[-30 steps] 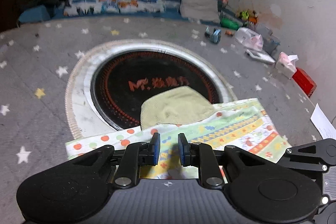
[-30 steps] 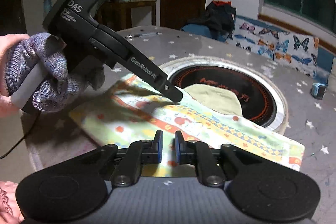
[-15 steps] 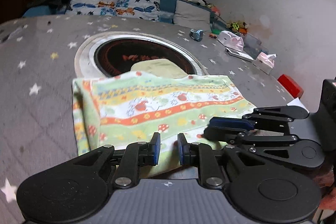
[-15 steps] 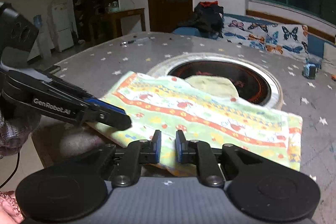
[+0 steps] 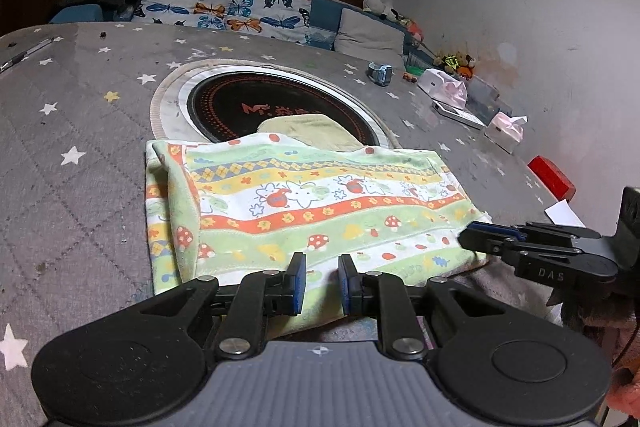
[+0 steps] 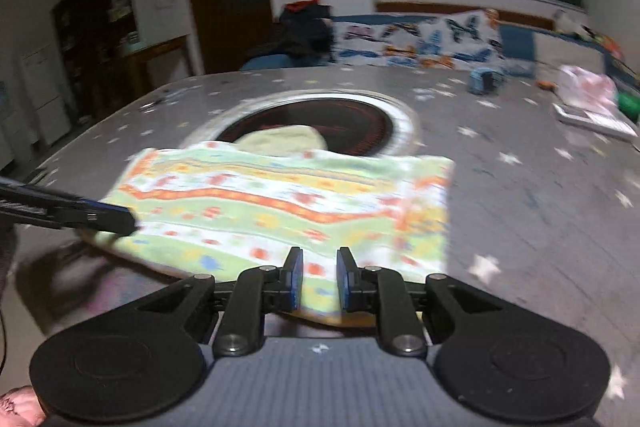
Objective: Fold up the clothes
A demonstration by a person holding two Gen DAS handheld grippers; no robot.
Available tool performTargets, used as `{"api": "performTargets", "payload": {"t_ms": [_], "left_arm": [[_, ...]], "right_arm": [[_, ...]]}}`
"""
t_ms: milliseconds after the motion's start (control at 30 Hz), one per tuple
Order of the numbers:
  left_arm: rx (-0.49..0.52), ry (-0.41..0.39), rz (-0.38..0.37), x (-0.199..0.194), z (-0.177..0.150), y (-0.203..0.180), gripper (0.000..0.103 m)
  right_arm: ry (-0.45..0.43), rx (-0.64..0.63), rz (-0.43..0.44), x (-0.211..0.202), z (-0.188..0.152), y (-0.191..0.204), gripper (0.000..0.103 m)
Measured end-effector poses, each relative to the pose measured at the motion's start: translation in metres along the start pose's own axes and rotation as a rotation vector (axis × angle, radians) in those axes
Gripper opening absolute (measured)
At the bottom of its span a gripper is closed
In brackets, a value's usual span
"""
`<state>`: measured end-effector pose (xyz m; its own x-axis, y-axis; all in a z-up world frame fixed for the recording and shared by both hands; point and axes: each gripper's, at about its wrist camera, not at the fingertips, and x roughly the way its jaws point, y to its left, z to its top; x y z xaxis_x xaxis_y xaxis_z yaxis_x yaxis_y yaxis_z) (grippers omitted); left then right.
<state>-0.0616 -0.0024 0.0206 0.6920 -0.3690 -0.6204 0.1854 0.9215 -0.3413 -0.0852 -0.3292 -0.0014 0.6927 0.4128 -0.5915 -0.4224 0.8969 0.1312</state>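
Grey star-printed covering [image 5: 80, 195] spreads over the round table, with a dark circular hotplate [image 5: 256, 107] set in its centre. On the near side lies the patterned cloth [image 5: 320, 203], folded into a flat rectangle, its far edge overlapping the hotplate rim and a pale green cloth [image 5: 312, 129] beneath it. Left gripper [image 5: 322, 283] sits at the cloth's near edge; its blue pads stand a narrow gap apart with fabric showing between them, but whether they pinch it cannot be told. Right gripper [image 6: 319, 279] is at the same near edge in a blurred view, likewise narrowly parted over the fabric, grip undetermined. Tissue packs [image 5: 506, 131] and a red box [image 5: 552, 179] line the far right side of the table.
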Motion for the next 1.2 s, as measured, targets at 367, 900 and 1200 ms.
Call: {"api": "performTargets", "payload": {"t_ms": [367, 900, 1200], "left_arm": [[-0.11, -0.004, 0.011, -0.013, -0.005, 0.03, 0.019], [-0.049, -0.019, 0.111, 0.007, 0.048, 0.04, 0.02], [-0.087, 0.016, 0.163, 0.03, 0.06, 0.068, 0.019]], "right_arm": [[0.004, -0.02, -0.005, -0.003, 0.006, -0.004, 0.015], [0.014, -0.057, -0.019, 0.04, 0.053, -0.013, 0.018], [0.069, -0.036, -0.029, 0.08, 0.067, -0.031, 0.017]]}}
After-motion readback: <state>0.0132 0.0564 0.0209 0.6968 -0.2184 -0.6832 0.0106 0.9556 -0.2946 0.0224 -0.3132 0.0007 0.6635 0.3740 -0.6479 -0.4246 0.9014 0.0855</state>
